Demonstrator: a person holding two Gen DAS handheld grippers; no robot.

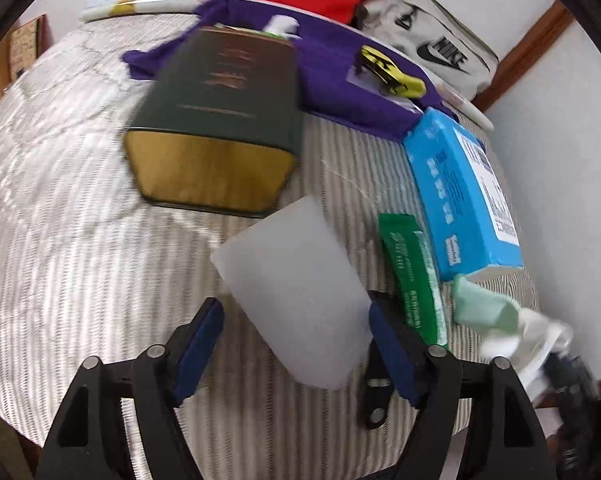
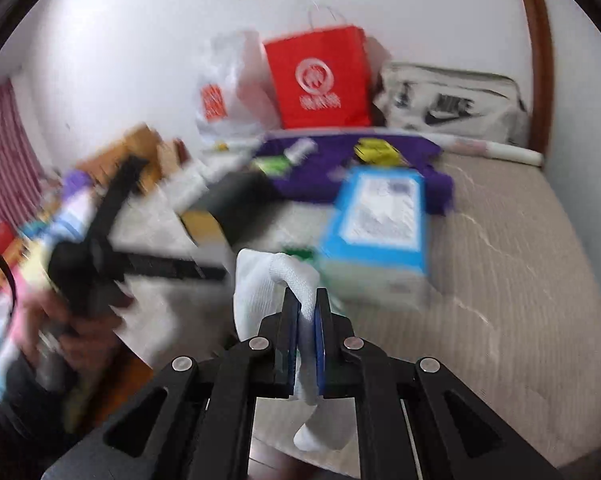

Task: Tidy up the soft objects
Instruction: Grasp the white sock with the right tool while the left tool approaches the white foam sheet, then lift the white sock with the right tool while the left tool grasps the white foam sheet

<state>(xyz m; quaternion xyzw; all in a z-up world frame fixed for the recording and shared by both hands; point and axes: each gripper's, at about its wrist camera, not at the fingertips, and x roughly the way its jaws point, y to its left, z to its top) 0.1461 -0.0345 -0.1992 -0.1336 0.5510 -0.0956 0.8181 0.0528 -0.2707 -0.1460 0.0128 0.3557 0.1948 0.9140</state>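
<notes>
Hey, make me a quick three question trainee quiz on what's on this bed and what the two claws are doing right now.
1. True or false: the right claw is shut on a white sock.
2. What lies between the open left claw's pads? A) red bag B) white translucent cup C) green book
3. Fill in: the blue tissue pack lies beside a ___ packet.

Key: 1 true; 2 B; 3 green.
</notes>
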